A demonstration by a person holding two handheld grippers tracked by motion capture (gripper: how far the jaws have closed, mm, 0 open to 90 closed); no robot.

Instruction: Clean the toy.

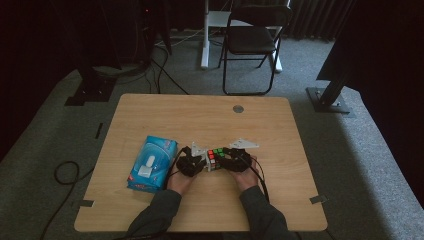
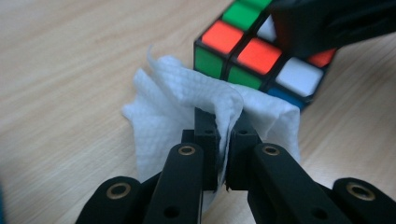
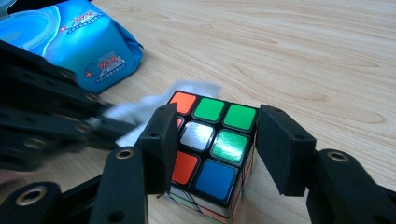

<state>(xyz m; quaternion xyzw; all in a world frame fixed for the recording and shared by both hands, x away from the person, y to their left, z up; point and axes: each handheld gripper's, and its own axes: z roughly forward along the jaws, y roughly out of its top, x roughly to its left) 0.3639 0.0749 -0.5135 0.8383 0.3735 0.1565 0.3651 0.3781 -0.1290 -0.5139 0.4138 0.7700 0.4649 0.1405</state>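
Two tongs mid-table: left tongs (image 2: 223, 140) pinching wipe (image 2: 187, 100), right tongs (image 3: 212, 144) clamping cube (image 3: 208, 154).

The table (image 1: 150, 107) carries a wet-wipes pack (image 1: 152, 164) at its left. Just right of the pack sits the left gripper (image 1: 199, 164), then the Rubik's cube (image 1: 215, 159), then the right gripper (image 1: 229, 159). A wipe (image 2: 187, 100) lies against the cube's left side. A folding chair (image 1: 252, 40) stands behind the table.
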